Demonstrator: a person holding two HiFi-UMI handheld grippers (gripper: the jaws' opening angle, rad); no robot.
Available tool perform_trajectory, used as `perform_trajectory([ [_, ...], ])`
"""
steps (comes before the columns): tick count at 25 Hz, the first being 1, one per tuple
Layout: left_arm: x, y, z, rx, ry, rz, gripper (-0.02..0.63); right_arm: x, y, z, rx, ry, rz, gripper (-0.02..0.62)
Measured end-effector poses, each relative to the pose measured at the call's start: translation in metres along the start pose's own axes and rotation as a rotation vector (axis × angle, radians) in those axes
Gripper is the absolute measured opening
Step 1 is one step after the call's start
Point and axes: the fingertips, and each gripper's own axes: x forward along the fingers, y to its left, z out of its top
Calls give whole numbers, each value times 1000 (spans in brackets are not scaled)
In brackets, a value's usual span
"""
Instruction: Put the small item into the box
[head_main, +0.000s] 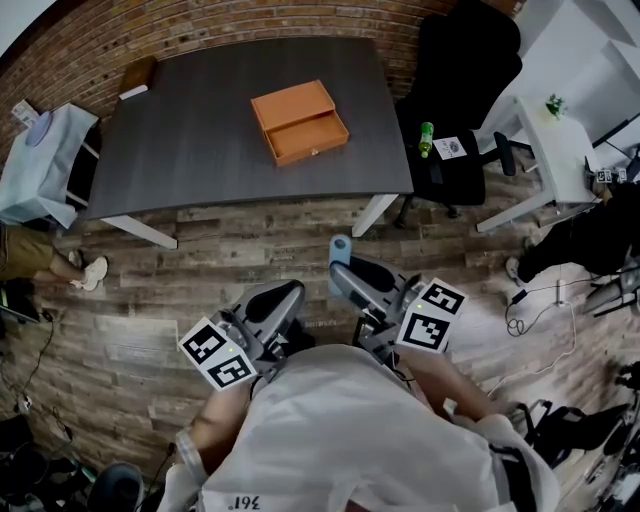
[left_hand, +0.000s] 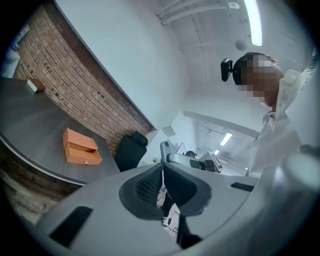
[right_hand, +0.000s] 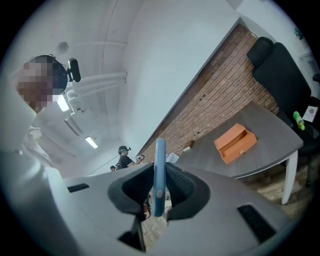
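Wood-plank floor (head_main: 250, 250) lies below me, and a dark grey table (head_main: 200, 140) stands against the red brick wall (head_main: 200, 25). On the table sits the orange rectangular box (head_main: 299, 122), its drawer slid out. My right gripper (head_main: 345, 272) pinches the small flat light-blue item (right_hand: 159, 175) upright between its pads, well short of the table. My left gripper (head_main: 288, 296) has its jaws closed together, with nothing in them.
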Motion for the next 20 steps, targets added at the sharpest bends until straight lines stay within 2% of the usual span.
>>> perform_trajectory([
  [12, -29, 46, 23, -11, 14, -27, 17, 55, -2, 1, -7, -19, -52, 84],
  [20, -16, 57, 27, -32, 22, -48, 17, 63, -13, 9, -5, -6, -72, 84],
])
